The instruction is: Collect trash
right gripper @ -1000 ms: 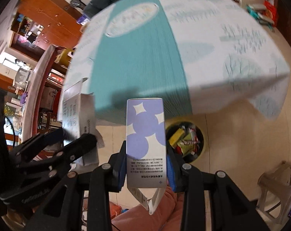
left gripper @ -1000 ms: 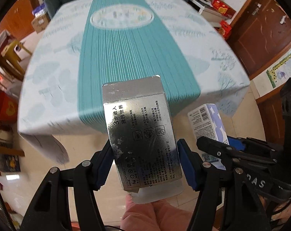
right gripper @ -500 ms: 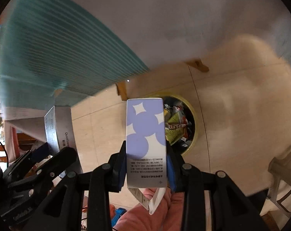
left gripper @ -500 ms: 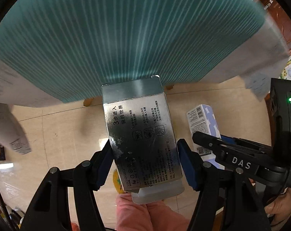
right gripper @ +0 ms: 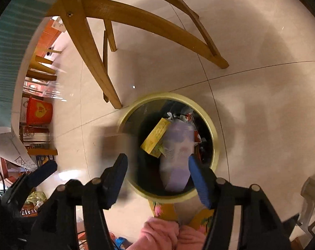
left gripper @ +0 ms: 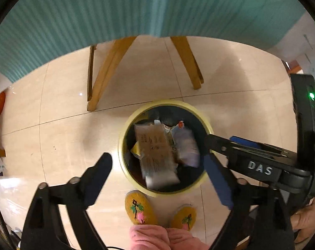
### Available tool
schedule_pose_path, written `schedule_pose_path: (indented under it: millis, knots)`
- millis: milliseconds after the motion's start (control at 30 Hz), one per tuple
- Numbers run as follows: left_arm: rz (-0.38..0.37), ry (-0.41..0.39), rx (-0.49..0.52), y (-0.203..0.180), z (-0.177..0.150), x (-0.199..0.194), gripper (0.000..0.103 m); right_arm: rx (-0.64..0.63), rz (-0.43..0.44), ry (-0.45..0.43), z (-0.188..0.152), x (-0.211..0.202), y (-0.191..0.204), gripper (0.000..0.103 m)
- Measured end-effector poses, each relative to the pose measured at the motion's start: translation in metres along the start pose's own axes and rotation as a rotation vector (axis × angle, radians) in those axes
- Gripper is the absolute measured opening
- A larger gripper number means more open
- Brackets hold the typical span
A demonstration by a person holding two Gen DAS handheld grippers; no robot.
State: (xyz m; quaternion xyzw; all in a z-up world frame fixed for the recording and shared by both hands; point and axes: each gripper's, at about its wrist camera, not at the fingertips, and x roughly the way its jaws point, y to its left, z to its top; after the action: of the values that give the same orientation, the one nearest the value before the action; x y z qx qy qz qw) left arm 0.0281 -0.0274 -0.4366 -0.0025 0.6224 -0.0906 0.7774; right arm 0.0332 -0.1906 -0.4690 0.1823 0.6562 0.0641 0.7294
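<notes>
Hanging above the yellow bin (left gripper: 124, 137), the left gripper (left gripper: 157, 162) and the right gripper (right gripper: 157, 164) both have their jaws wide apart and hold nothing. The silver box (left gripper: 157, 152) and the purple-white box (right gripper: 178, 158), both blurred, are inside the bin among wrappers.

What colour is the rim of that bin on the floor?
Pale yellow; the bin has a dark inside. The left wrist view shows it best.

Left gripper (left gripper: 157, 164) spread wide above yellow bin (left gripper: 124, 137) holding silver box (left gripper: 157, 154).
</notes>
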Motion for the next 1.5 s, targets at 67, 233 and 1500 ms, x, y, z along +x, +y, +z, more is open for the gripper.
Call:
schedule_pose_path:
  millis: [67,233,1500]
  knots:
    - [0.011,-0.010,-0.004,0.001,0.000,0.000,0.091,-0.008,-0.004,-0.012,-0.002,0.002,-0.005,0.061]
    - [0.028,-0.044,-0.011,0.011,-0.005,-0.008,0.091,-0.036,-0.025,-0.048,-0.009,-0.003,-0.004,0.061]
    - [0.135,-0.333,-0.171,0.030,0.041,-0.295,0.092,-0.230,-0.024,-0.422,-0.005,-0.276,0.124,0.061]
